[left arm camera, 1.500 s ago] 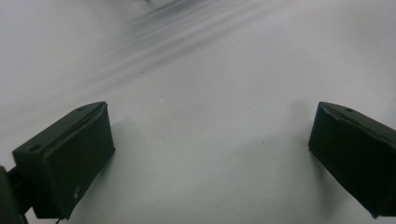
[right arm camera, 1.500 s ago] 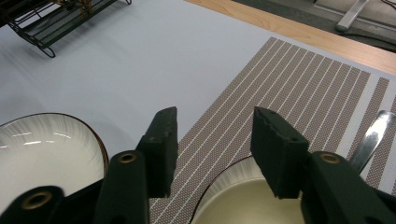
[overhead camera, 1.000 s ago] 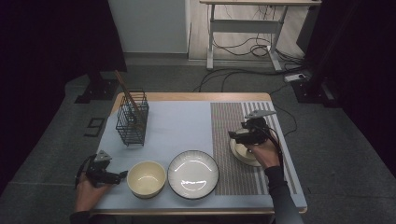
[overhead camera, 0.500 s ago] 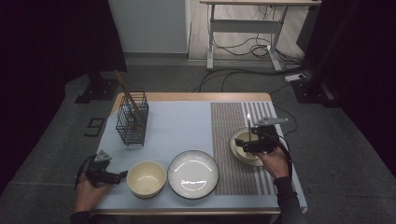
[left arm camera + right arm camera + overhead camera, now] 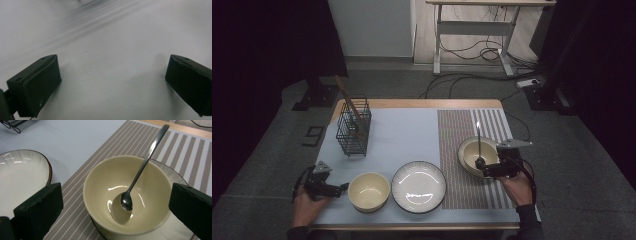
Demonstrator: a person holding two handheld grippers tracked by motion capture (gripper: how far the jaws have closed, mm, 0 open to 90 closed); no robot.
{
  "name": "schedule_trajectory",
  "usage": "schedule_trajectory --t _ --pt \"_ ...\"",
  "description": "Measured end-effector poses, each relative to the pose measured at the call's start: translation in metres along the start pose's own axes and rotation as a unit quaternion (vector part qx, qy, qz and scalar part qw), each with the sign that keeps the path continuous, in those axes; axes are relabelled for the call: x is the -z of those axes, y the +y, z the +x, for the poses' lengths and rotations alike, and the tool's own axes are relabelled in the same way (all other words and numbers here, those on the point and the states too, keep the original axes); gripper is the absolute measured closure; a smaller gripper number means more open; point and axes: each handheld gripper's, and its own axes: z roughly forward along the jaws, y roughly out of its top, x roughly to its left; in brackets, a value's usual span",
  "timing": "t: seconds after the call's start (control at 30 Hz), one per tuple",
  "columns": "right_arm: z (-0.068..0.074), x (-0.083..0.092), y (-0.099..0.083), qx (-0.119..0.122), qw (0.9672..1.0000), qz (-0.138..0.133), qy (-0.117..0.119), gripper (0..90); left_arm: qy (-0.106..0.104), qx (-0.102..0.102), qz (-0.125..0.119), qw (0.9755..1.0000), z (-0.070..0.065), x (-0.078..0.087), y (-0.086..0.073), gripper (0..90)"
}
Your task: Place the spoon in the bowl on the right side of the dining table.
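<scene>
So the right gripper (image 5: 484,167) sits at the near edge of the cream ceramic bowl (image 5: 127,195) on the striped woven placemat (image 5: 462,190). Its jaws have just been opening and now stand wide apart, gripping nothing. The shiny metal spoon (image 5: 140,172) rests inside that bowl, head at the bottom, handle leaning on the far rim. The bowl seems to sit on a pale plate (image 5: 180,230). The left gripper (image 5: 337,189) rests on the light blue mat (image 5: 112,50) beside a second cream bowl (image 5: 369,191), jaws wide too, holding nothing.
</scene>
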Motion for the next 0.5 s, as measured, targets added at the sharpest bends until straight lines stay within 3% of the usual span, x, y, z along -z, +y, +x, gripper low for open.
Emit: schedule_trajectory --t 0.23,0.5 --pt "0.002 0.005 -0.020 -0.002 0.9999 0.003 -0.014 0.0 0.000 0.000 0.000 1.0000 0.000 0.000 0.000 0.0" --pt "0.002 0.003 -0.041 -0.001 0.9991 0.034 -0.023 0.0 0.000 0.000 0.000 1.0000 0.000 0.000 0.000 0.0"
